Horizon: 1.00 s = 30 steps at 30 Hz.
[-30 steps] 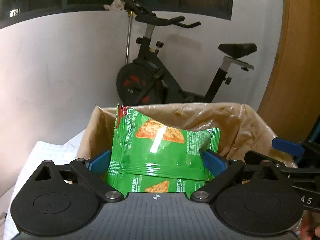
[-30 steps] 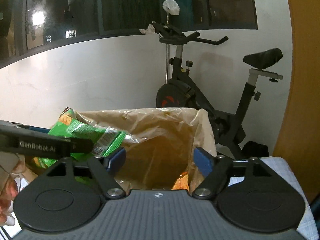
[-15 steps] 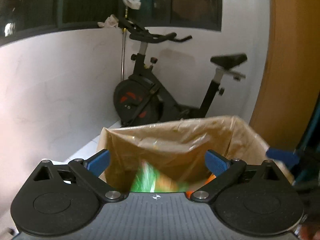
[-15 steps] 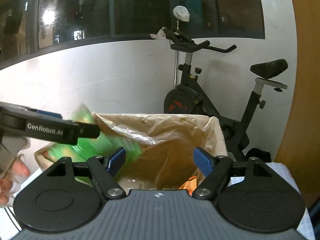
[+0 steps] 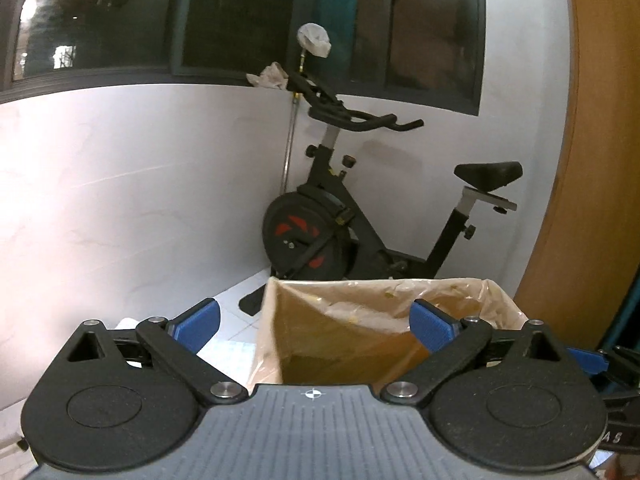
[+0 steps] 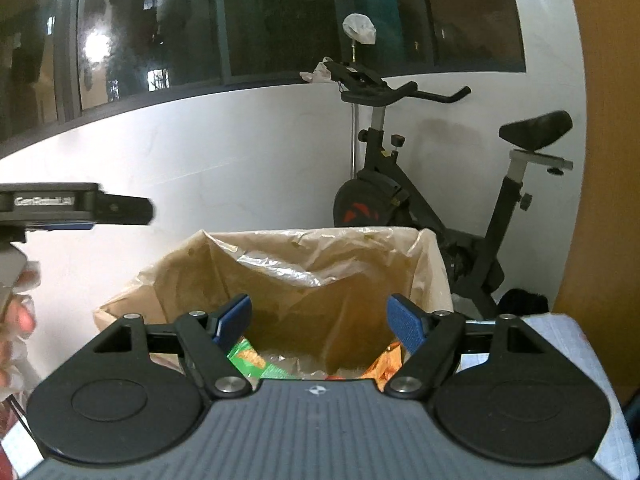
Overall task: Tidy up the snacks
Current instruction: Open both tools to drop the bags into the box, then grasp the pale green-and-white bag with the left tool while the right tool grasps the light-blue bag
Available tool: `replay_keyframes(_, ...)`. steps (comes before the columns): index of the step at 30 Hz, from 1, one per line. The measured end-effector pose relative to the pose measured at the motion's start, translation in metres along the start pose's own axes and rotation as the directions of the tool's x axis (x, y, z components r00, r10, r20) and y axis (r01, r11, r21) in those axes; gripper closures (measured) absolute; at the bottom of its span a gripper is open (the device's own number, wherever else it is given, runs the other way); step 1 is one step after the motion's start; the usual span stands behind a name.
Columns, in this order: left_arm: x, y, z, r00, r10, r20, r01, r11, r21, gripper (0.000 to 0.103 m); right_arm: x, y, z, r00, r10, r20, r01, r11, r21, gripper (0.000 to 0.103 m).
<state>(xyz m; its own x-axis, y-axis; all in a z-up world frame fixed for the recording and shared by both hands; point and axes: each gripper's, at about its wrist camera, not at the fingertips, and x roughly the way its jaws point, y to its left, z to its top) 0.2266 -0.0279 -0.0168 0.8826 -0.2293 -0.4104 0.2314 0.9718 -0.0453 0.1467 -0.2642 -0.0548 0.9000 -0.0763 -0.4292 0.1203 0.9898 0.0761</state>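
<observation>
Room: white wall under dark night windows, an exercise bike (image 5: 352, 220) in the corner, a wooden panel at right.

Left wrist view: a second ago the left gripper (image 5: 316, 322) was clamped on a green snack packet over the plastic-lined box (image 5: 384, 320). Now its jaws stand wide apart with nothing between them, and it sits higher and further back from the box. No packet shows in this view.

Right wrist view: the green snack packet (image 6: 250, 362) lies at the bottom of the lined box, beside an orange packet (image 6: 386, 362). The right gripper (image 6: 320, 322) hovers over the box mouth, jaws partly open and empty, unchanged over the second.

Judgement: the drop is done and one more snack is stowed. Both grippers are free for the next item; none is in sight here.
</observation>
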Motion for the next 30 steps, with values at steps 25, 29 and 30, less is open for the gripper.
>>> replay_keyframes(25, -0.078, 0.037, -0.184, 0.981, -0.039, -0.192, -0.024, 0.948, -0.317, 0.004, -0.085, 0.035, -0.113, 0.998, -0.014, 0.064, 0.012, 1.000, 0.027, 0.025)
replay_keyframes(29, -0.076, 0.029, -0.208, 0.979, -0.065, -0.193, -0.007, 0.936, -0.352, 0.004, -0.090, 0.031, -0.135, 0.997, -0.037, 0.071, 0.031, 0.996, 0.085, 0.025)
replay_keyframes(30, -0.074, 0.027, -0.212, 0.975, -0.080, -0.205, 0.002, 0.935, -0.356, 0.004, -0.091, 0.029, -0.140, 0.997, -0.039, 0.072, 0.032, 0.995, 0.097, 0.025)
